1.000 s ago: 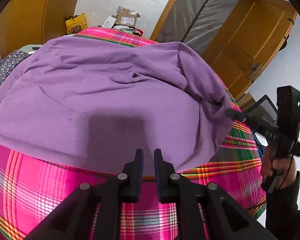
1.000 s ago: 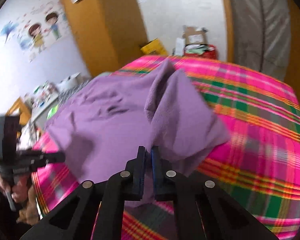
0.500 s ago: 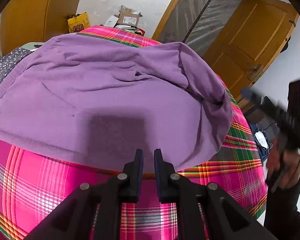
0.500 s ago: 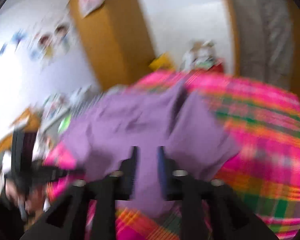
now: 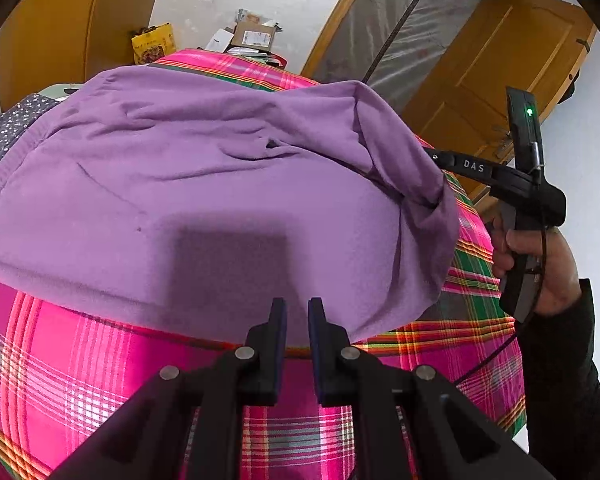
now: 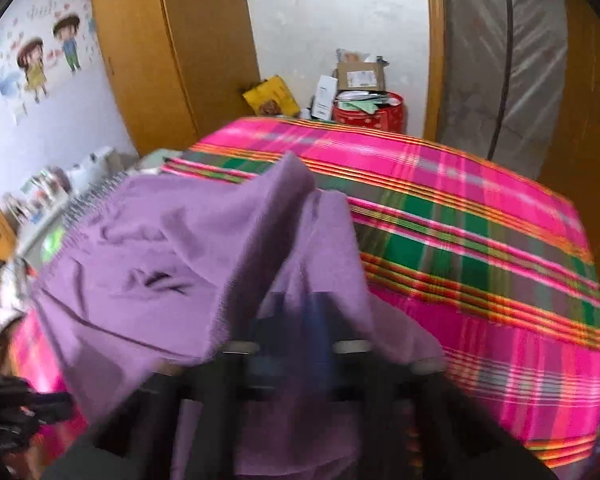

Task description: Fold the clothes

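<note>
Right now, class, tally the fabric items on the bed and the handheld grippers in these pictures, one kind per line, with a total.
Purple garment: 1
Pink plaid bed cover: 1
Grey dotted fabric, at the bed's edge beside the garment: 1
Handheld grippers: 2, the left gripper and the right gripper
Total: 5

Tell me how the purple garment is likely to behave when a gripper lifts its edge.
The purple garment looks floppy: it creases and drapes over the right gripper. Lifted at one point it would probably sag and bunch, not hold flat. It seems light and may drag across the plaid sheet.
</note>
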A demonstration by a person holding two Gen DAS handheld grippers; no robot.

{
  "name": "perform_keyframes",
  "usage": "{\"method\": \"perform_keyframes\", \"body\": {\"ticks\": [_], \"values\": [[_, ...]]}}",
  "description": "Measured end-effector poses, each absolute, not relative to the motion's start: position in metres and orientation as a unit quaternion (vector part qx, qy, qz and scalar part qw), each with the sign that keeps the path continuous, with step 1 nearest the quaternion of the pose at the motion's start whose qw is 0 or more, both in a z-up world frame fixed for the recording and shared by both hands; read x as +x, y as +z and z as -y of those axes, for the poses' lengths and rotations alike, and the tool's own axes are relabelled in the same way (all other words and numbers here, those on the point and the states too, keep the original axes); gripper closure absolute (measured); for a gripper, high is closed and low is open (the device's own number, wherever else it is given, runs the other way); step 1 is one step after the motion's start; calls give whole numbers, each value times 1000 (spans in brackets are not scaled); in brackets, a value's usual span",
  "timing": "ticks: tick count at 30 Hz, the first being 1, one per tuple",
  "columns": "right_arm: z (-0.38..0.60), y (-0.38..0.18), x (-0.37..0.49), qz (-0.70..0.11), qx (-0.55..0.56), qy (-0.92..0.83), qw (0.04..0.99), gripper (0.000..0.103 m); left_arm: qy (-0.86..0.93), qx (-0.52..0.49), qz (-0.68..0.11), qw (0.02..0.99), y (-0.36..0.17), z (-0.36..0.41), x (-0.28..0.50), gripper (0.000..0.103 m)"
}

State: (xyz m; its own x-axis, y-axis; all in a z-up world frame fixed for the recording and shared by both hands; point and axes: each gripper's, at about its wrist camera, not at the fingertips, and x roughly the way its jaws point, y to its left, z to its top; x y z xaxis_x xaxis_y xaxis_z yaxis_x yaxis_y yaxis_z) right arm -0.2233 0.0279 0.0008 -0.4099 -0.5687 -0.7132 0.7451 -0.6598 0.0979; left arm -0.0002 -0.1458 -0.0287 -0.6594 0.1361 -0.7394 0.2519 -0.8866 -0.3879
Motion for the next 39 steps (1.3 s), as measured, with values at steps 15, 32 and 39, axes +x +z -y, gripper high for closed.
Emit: {"method": "perform_keyframes", "body": {"ticks": [15, 32, 39], "values": [[-201, 82, -151, 62, 243, -907, 339, 101, -886, 406, -222, 12, -22, 129, 3, 91], [-192, 28, -112, -57, 342, -872, 346, 55, -886, 410, -214, 0, -21, 121, -2, 91], [-88, -12, -99, -205, 344, -806, 435, 52, -885, 410, -220, 10, -23, 128, 3, 91]]}}
